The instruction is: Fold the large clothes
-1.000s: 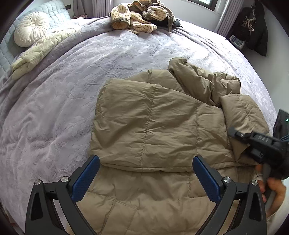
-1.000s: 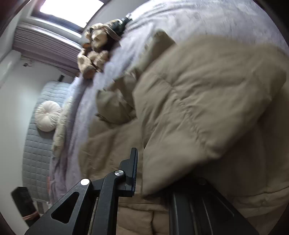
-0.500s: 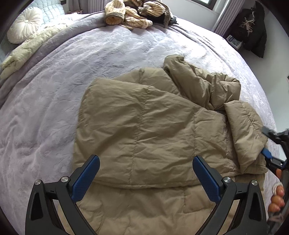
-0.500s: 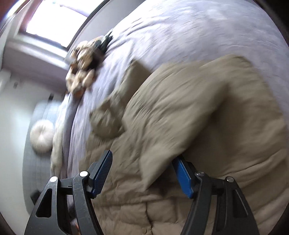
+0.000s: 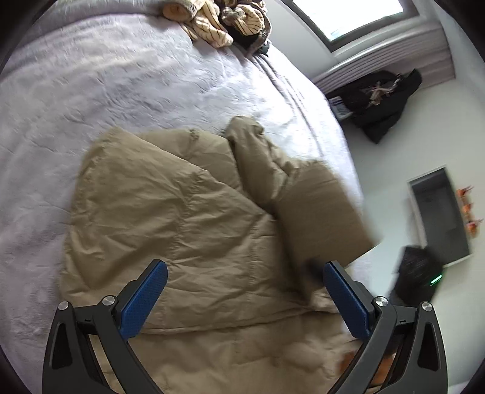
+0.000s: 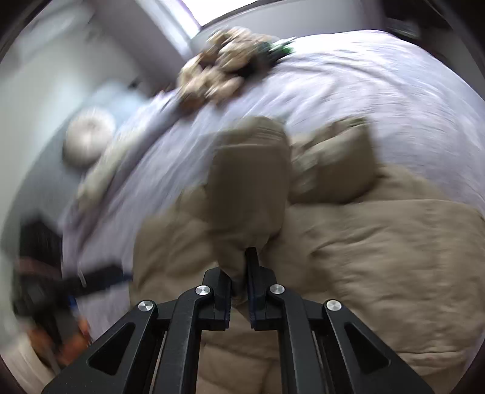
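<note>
Since the earlier frames our right claw (image 6: 239, 272), which stood open around the sleeve (image 6: 251, 181) of the tan puffer jacket (image 5: 169, 218), has just been closing and now pinches that sleeve's end between its jaws; the sleeve stands lifted off the jacket body where before it lay flat at the jacket's right edge. Largest around us is the bed with its lilac quilt (image 5: 91, 91), spreading ahead of and to the left of both claws. On it, right under and ahead of our left claw (image 5: 242, 300), the jacket lies partly folded, one flap turned over its body, so we judge the fold is under way with the sleeve left to bring in. From the left claw's view the raised sleeve (image 5: 321, 212) hangs blurred just ahead of its right finger; we judge it is held high to clear the bulk before being laid across. That left claw hovers with its jaws spread wide and nothing between them, perhaps ready to steady the body. Far ahead of both claws, at the bed's far edge, sits a heap of striped clothes (image 5: 224, 21), well apart from the jacket. Left of the right claw lies a round cream cushion (image 6: 88, 139), too blurred to say more.
</note>
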`<state>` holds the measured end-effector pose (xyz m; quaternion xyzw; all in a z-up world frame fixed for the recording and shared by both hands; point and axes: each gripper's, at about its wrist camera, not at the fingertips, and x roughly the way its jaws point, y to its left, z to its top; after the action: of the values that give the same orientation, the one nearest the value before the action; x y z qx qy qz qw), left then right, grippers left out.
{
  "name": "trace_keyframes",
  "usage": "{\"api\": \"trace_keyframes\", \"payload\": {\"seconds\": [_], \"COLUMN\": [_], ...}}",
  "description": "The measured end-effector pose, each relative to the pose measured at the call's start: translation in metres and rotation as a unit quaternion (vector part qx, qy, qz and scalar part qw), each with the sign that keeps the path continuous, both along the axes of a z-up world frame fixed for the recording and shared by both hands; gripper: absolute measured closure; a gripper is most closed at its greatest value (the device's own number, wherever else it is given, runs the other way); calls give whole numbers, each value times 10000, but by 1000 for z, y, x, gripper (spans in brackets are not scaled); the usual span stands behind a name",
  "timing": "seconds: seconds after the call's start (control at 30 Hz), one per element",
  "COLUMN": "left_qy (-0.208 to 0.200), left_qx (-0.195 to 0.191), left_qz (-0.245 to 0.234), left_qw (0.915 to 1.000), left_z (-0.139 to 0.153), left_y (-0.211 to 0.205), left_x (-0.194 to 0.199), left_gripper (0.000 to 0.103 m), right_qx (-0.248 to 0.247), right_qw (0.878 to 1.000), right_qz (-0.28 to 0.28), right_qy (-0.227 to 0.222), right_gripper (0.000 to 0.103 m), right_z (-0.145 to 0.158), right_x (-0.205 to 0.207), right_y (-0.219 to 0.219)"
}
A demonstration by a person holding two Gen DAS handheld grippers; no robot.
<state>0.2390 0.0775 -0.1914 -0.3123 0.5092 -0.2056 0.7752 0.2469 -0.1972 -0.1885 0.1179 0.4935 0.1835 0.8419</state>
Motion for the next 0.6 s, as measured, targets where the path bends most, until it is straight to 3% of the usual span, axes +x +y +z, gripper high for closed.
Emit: {"api": "trace_keyframes", "payload": {"seconds": [0.17, 0.2, 0.23, 0.3, 0.4, 0.5, 0.53, 0.6], "left_qy": [210, 250, 301, 402, 565, 617, 587, 560], "left_qx": [-569, -552, -522, -405, -74, 139, 215, 283], "left_qz": [-194, -215, -278, -436, -602, -688, -690, -720], "left_qw": [9980, 9979, 9978, 9974, 9966, 9956, 9957, 9954], "left_z": [-9, -11, -14, -20, -29, -37, -37, -36], "left_y": [-7, -10, -15, -27, -43, -55, -60, -67], "left_x": [5, 5, 7, 9, 14, 21, 23, 27], "left_gripper": [0, 0, 0, 0, 0, 0, 4, 22], "right_qx": [-727, -829, -915, -1085, -908, -571, -429, -68], "right_qw": [9937, 9920, 9907, 9889, 9914, 9934, 9928, 9888], "right_qz": [689, 760, 792, 779, 606, 80, -124, -622], "right_qy": [499, 574, 620, 656, 723, 992, 1108, 1358], "right_gripper": [83, 72, 49, 27, 27, 27, 27, 27], "right_z": [-30, -31, -32, -29, -20, -19, -20, -24], "right_x": [-14, -19, -23, -29, -40, -54, -58, -71], "right_y": [41, 43, 44, 41, 18, -24, -39, -75]}}
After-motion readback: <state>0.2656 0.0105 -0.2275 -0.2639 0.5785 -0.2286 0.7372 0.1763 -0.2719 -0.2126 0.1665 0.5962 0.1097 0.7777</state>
